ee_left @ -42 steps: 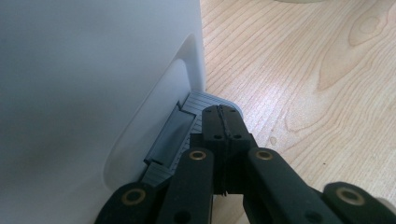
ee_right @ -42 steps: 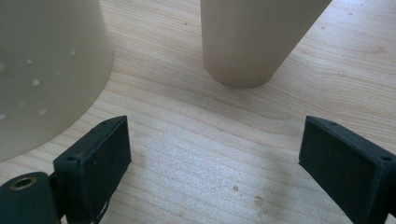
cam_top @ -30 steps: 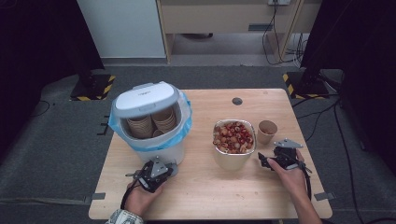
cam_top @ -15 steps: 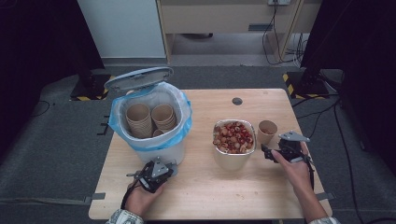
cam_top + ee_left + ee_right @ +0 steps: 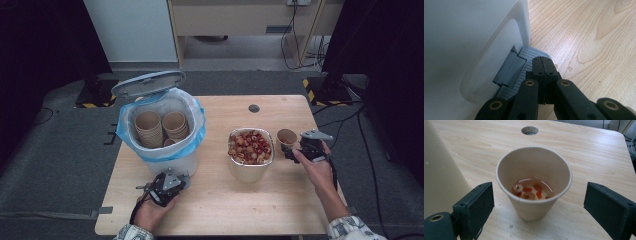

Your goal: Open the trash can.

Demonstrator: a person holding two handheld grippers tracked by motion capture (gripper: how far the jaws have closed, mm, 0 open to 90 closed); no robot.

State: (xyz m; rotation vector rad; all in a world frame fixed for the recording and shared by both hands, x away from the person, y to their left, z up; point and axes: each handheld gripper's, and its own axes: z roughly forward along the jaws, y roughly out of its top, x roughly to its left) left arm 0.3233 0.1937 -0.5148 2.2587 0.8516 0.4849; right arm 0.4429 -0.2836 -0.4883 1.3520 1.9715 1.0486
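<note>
A white pedal bin (image 5: 167,161) with a blue liner stands at the table's left, its lid (image 5: 148,83) raised, and stacked paper cups (image 5: 150,126) sit inside. My left gripper (image 5: 174,176) is shut, its tips (image 5: 543,65) resting on the bin's grey pedal (image 5: 527,55). At the right stands a small paper cup (image 5: 286,136) holding a little liquid and red pieces (image 5: 531,189). My right gripper (image 5: 541,205) is open with this cup (image 5: 534,167) between its jaws; the jaws have just been closing, and the pads (image 5: 477,203) stand clear of the cup's sides.
A metal bowl (image 5: 250,170) full of red and pale pieces sits between the bin and the cup, close to the cup's left. A round hole (image 5: 254,108) is in the wooden table (image 5: 225,210) behind them. The table edge runs just right of my right hand.
The bin's lid has swung up from low over the bin to wide open. My right gripper has moved up and forward to the small cup. The left gripper has stayed on the pedal.
</note>
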